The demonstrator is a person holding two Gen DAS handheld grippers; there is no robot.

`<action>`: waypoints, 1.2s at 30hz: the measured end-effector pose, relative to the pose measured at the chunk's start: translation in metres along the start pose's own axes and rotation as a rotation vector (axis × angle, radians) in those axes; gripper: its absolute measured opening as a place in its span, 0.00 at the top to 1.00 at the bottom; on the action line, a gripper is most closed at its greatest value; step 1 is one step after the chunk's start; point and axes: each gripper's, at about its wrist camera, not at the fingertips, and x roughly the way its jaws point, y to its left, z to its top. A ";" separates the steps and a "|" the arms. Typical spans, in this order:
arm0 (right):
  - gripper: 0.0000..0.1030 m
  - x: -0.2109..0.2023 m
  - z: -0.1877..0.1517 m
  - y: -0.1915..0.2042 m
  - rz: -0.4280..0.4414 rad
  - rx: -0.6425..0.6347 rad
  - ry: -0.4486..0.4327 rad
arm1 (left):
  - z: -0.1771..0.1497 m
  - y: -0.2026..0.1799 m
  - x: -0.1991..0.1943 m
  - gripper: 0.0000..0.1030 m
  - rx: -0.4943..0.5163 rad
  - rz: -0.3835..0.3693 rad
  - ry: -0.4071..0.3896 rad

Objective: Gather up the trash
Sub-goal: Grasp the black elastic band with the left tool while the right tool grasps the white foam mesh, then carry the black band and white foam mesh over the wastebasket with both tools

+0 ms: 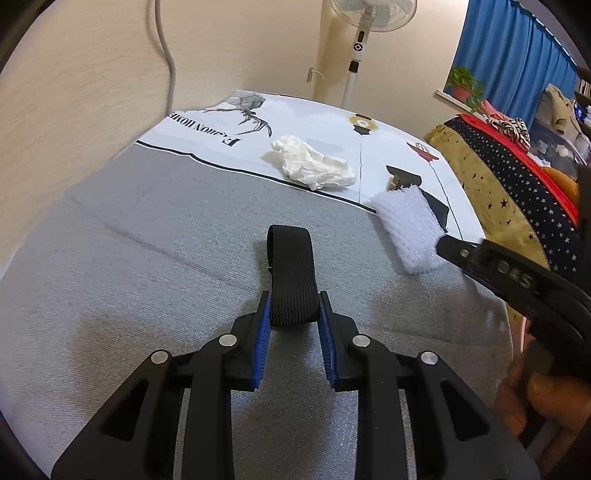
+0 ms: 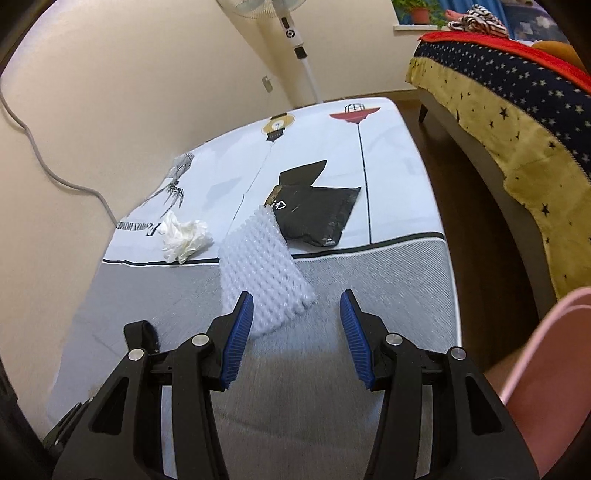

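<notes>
"FASHION HOME" printed on tablecloth (image 1: 207, 127); "DAS" on right claw (image 1: 441, 245).

The strap loop (image 1: 290, 275) sits between the left gripper (image 1: 294, 308) pads. Ahead to its right lies the foam net (image 1: 408, 230), the crumpled tissue (image 1: 314, 168) farther ahead, both on the table (image 1: 147, 258).

Home bedroom: bed (image 2: 517, 122), standing fan (image 2: 291, 33).

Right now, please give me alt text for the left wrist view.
The left gripper is shut on a black elastic strap over a grey tablecloth. Beyond lie a crumpled white tissue and white foam netting, which the right gripper approaches.
</notes>
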 end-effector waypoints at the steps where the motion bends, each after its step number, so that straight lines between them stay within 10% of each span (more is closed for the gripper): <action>1: 0.52 0.003 0.002 0.001 0.004 -0.001 0.008 | 0.000 0.000 0.000 0.77 0.000 0.000 0.001; 9: 0.90 0.002 -0.002 0.007 0.015 -0.043 0.015 | -0.001 0.000 0.000 0.77 -0.004 -0.008 0.005; 36: 0.92 -0.175 -0.065 0.010 -0.113 -0.114 -0.170 | -0.018 -0.017 -0.062 0.77 0.091 -0.061 -0.080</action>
